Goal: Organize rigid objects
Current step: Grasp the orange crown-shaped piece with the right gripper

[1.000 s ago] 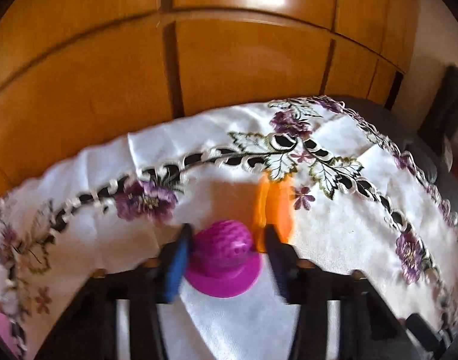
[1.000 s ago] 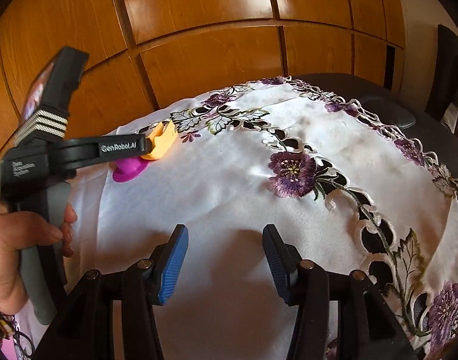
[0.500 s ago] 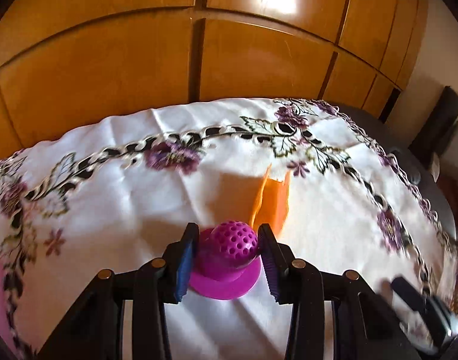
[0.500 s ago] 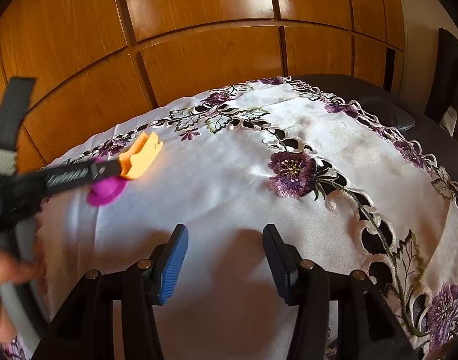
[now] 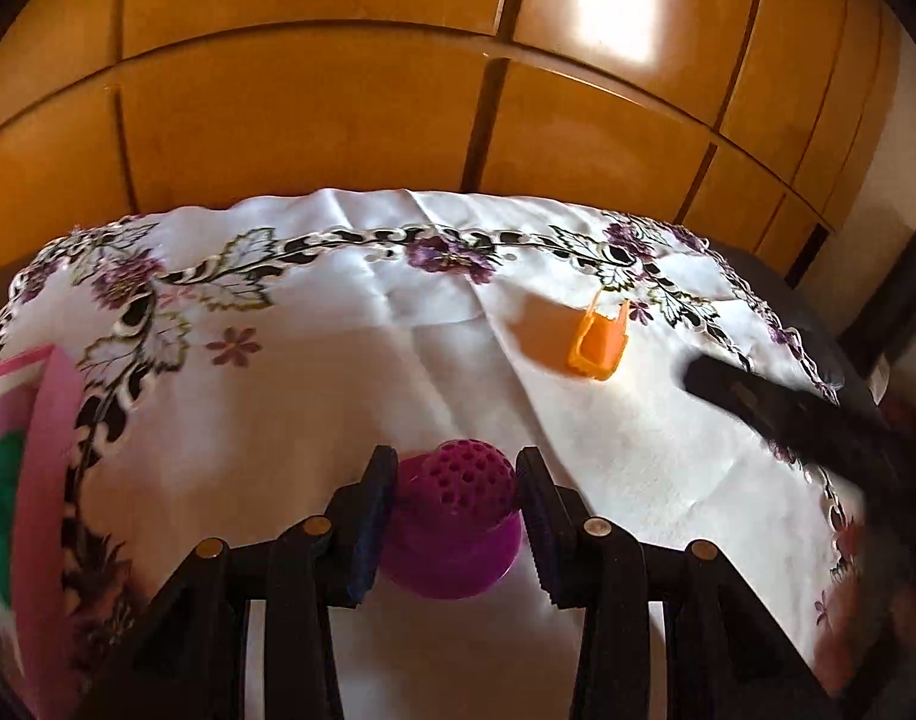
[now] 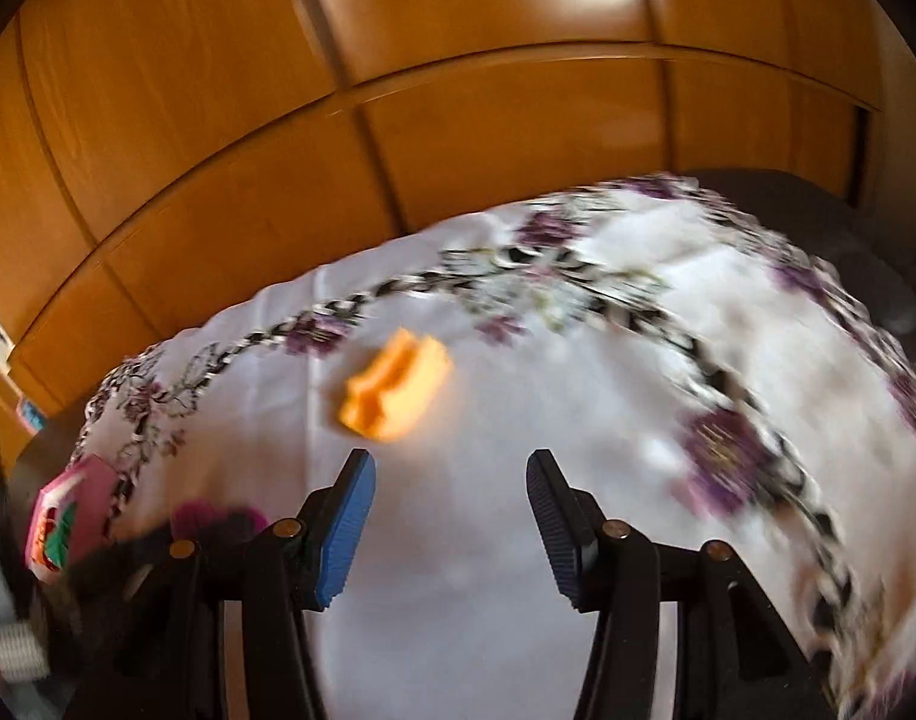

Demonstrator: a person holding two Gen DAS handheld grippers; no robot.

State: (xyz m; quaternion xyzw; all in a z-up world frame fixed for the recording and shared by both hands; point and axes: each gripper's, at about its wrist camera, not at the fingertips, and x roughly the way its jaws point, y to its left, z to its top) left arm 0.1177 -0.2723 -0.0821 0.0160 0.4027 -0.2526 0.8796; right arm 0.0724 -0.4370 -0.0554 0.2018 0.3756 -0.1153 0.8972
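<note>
Glossy wooden cabinet doors (image 5: 314, 138) stand behind my counter, which wears a white embroidered cloth (image 5: 350, 372) with purple flowers. I take the orange piece (image 5: 599, 343) lying on that cloth as my landmark. My left gripper (image 5: 458, 516) has its jaws clenched on the purple perforated toy (image 5: 455, 519), held nearer to me than the orange piece and to its left. My right gripper (image 6: 452, 516) hangs with jaws apart and nothing between them, the orange piece (image 6: 395, 387) just ahead and slightly left of them. A pink box (image 5: 20, 480) sits at the cloth's edge, far left of the orange piece.

I judge the step in hand to be carrying the purple toy toward that box, while my right hand lines up on the orange piece. Next, my right jaws must straddle it squarely before closing.

Count: one purple toy, one orange piece, one pink box.
</note>
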